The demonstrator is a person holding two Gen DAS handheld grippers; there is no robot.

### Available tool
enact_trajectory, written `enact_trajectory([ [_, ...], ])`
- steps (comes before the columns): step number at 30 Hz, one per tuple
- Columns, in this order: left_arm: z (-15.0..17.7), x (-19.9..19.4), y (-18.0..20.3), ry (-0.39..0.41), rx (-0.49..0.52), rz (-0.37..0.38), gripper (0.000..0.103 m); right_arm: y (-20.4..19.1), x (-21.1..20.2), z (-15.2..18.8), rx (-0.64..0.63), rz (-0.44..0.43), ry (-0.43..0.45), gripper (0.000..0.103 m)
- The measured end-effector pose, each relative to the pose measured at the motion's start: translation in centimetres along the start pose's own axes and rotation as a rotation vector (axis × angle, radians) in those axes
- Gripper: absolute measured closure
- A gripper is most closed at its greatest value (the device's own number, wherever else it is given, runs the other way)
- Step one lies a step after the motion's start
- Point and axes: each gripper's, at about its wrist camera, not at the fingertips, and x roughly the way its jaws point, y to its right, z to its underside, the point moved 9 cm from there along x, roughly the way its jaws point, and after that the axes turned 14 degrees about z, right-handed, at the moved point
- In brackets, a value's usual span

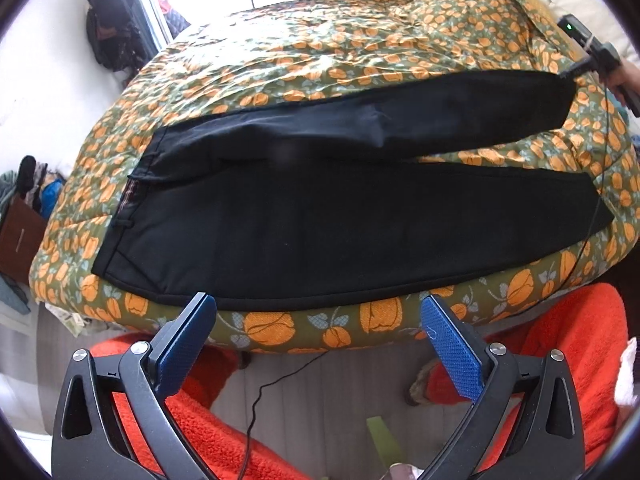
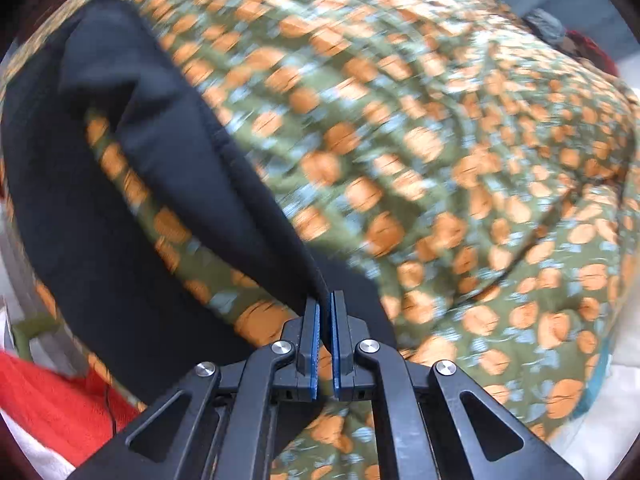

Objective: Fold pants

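Black pants (image 1: 320, 216) spread flat on floral quilt (image 1: 360, 40) over bed, legs splayed apart. Right tongs (image 2: 325, 300) clamped on far leg hem. Left tongs (image 1: 318, 312) apart, empty, hovering at near side seam. Fabric looks soft, light, limp; likely sags and slides. Best hold: hems, waistband (image 1: 132, 184) corners.

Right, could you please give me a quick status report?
Left tool open, at near edge of pants. Right tool shut on far leg's cuff. Nothing in the way.
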Motion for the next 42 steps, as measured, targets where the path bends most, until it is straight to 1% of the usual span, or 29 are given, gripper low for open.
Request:
enact_trajectory([
  [1, -0.2, 0.0, 0.0, 0.003, -0.001, 0.002, 0.001, 3.0, 0.5, -1.8, 0.111, 0.049, 0.002, 0.052],
  [2, -0.3, -0.2, 0.0, 0.009, 0.0, 0.001, 0.001, 5.8, 1.4, -2.7, 0.208, 0.137, -0.018, 0.028],
  [3, -0.3, -0.4, 0.0, 0.019, 0.003, 0.001, 0.001, 8.0, 2.3, -2.6, 0.29, 0.214, -0.04, 0.005],
  [4, -0.3, -0.5, -0.1, 0.027, 0.007, 0.0, 0.001, 9.1, 3.3, -2.3, 0.357, 0.24, -0.066, 0.007],
  [5, 0.0, -0.5, -0.3, 0.031, 0.009, -0.005, 0.001, 9.7, 4.4, -1.8, 0.426, 0.231, -0.088, 0.008],
  [6, 0.3, -0.3, -0.5, 0.027, 0.007, -0.011, 0.001, 9.6, 5.4, -0.8, 0.5, 0.194, -0.098, 0.01],
  [7, 0.6, 0.2, -0.7, 0.014, 0.003, -0.014, 0.001, 9.1, 6.4, 0.2, 0.582, 0.129, -0.101, 0.016],
  [8, 1.0, 0.8, -0.8, -0.006, -0.004, -0.011, 0.001, 8.2, 7.4, 1.3, 0.673, 0.034, -0.104, 0.021],
  [10, 1.7, 1.9, -1.1, -0.049, -0.024, 0.001, 0.001, 5.4, 9.6, 3.5, 0.883, -0.205, -0.119, 0.039],
  [12, 1.8, 2.2, -1.1, -0.066, -0.038, 0.017, 0.001, 2.2, 11.4, 5.2, 1.07, -0.409, -0.128, 0.045],
  [13, 1.7, 2.1, -1.1, -0.061, -0.036, 0.019, 0.001, 0.6, 12.3, 5.9, 1.136, -0.462, -0.144, 0.046],
  [15, 1.3, 1.9, -1.1, -0.045, -0.026, 0.006, 0.001, -1.9, 13.4, 6.9, 1.222, -0.515, -0.165, 0.047],
  [17, 1.2, 1.9, -1.2, -0.038, -0.025, -0.004, 0.001, -3.1, 14.3, 7.1, 1.282, -0.512, -0.166, 0.047],
  [21, 1.7, 2.9, -1.2, -0.067, -0.041, 0.006, 0.001, -2.2, 15.9, 6.5, 1.455, -0.541, -0.062, 0.042],
  [22, 1.9, 3.1, -1.1, -0.077, -0.039, 0.004, 0.001, -2.1, 16.4, 6.1, 1.474, -0.564, -0.044, 0.051],
  [23, 2.0, 3.1, -1.0, -0.082, -0.033, 0.001, 0.001, -1.7, 16.2, 5.9, 1.47, -0.545, -0.031, 0.064],
  [24, 2.0, 3.2, -0.9, -0.082, -0.025, -0.004, 0.001, -1.1, 15.3, 5.4, 1.447, -0.501, 0.019, 0.086],
  [25, 1.9, 3.3, -0.9, -0.079, -0.017, -0.011, 0.001, -0.2, 14.2, 4.8, 1.401, -0.453, 0.084, 0.087],
  [26, 1.7, 3.4, -0.9, -0.074, -0.008, -0.019, 0.001, 0.4, 13.7, 4.7, 1.329, -0.361, 0.096, 0.087],
  [27, 1.5, 3.6, -1.0, -0.071, -0.001, -0.028, 0.001, 0.3, 13.7, 4.7, 1.233, -0.263, 0.061, 0.086],
  [29, 1.0, 4.0, -1.6, -0.072, -0.005, -0.051, 0.001, 0.0, 14.1, 5.3, 1.099, -0.13, -0.017, 0.06],
  [30, 0.8, 4.2, -2.0, -0.075, -0.019, -0.055, 0.001, 0.2, 13.8, 6.4, 1.073, -0.059, -0.041, 0.042],
  [31, 0.6, 4.4, -2.5, -0.075, -0.039, -0.052, 0.001, 0.7, 13.0, 7.5, 1.083, -0.049, -0.012, 0.041],
  [33, 0.2, 4.4, -3.7, -0.058, -0.084, -0.043, 0.001, 1.2, 10.7, 10.0, 1.14, -0.148, 0.077, 0.041],
  [35, -0.1, 4.4, -5.3, -0.021, -0.122, -0.04, 0.001, 0.9, 7.9, 12.8, 1.157, -0.225, 0.12, 0.041],
  [37, 0.1, 4.7, -7.2, -0.001, -0.171, -0.041, 0.001, -0.7, 4.7, 16.4, 1.142, -0.27, 0.146, 0.04],
  [38, 0.4, 5.1, -8.2, -0.004, -0.207, -0.035, 0.001, -2.1, 3.4, 17.8, 1.141, -0.294, 0.148, 0.038],
  [40, 1.0, 5.6, -9.6, -0.008, -0.275, -0.008, 0.001, -5.2, 1.1, 22.0, 1.164, -0.352, 0.118, 0.036],
  [42, 1.6, 5.9, -10.4, -0.012, -0.315, 0.008, 0.001, -9.2, -0.8, 25.9, 1.226, -0.455, 0.09, 0.036],
])
